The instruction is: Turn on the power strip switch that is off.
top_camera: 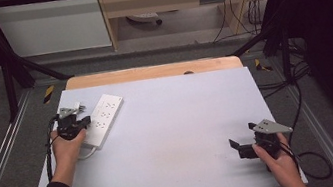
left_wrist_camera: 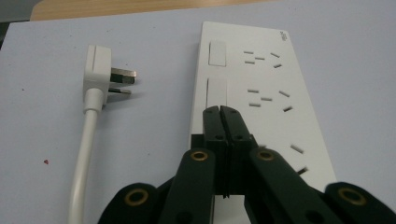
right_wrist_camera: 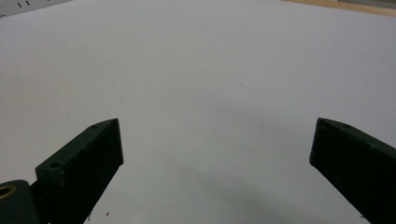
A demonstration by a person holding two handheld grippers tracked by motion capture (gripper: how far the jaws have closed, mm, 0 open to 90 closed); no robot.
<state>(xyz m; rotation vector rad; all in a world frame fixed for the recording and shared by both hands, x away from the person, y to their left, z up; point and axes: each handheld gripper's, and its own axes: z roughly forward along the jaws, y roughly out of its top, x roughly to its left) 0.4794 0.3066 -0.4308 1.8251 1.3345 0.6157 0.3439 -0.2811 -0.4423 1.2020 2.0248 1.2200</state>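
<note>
A white power strip [top_camera: 105, 118] lies at the far left of the white board [top_camera: 171, 138]; its sockets and switches face up [left_wrist_camera: 261, 84]. Its white plug [left_wrist_camera: 98, 70] rests unplugged on the board to the left of the strip, prongs toward it, with the cable [left_wrist_camera: 84, 154] running back toward me. My left gripper [top_camera: 83, 122] is shut with nothing between its jaws, tips [left_wrist_camera: 220, 109] just over the strip's near half beside a switch. At the near right my right gripper [top_camera: 241, 134] is open above bare board [right_wrist_camera: 217, 121], far from the strip.
A wooden tabletop edge [top_camera: 151, 72] shows beyond the board. Black frame bars [top_camera: 10, 77] and floor cables [top_camera: 312, 161] surround the table. A corner of the power strip [right_wrist_camera: 28, 4] shows at the top left of the right gripper view.
</note>
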